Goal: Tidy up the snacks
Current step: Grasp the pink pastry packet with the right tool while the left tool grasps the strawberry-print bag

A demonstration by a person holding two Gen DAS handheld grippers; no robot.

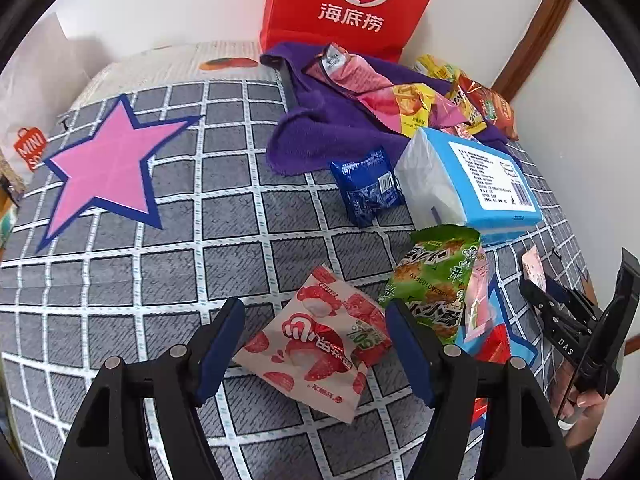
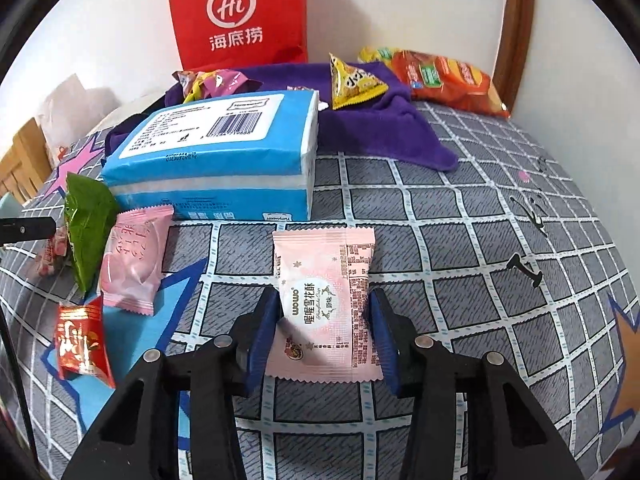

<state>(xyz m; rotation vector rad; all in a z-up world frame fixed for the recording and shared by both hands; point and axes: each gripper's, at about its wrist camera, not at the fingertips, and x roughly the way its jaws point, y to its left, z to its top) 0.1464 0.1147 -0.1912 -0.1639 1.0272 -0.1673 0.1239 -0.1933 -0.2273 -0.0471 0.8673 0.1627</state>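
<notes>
My left gripper (image 1: pixel 314 312) hangs open over a white strawberry-print snack packet (image 1: pixel 316 344) that lies flat on the checked bedsheet, with its fingers either side and not pressing. My right gripper (image 2: pixel 324 320) has its blue pads against both sides of a pink snack packet (image 2: pixel 326 300), which is upright in the right wrist view and also shows at the far right (image 1: pixel 534 268) of the left wrist view. A green packet (image 1: pixel 436 280), a pale pink packet (image 2: pixel 132 260) and a small red packet (image 2: pixel 80 344) lie between the two grippers.
A blue tissue pack (image 2: pixel 216 152) lies behind the snacks, with a dark blue packet (image 1: pixel 366 188) beside it. A purple towel (image 1: pixel 320 128) carries several more packets. A red paper bag (image 1: pixel 352 0) stands at the wall and a white shopping bag (image 1: pixel 30 148) far left.
</notes>
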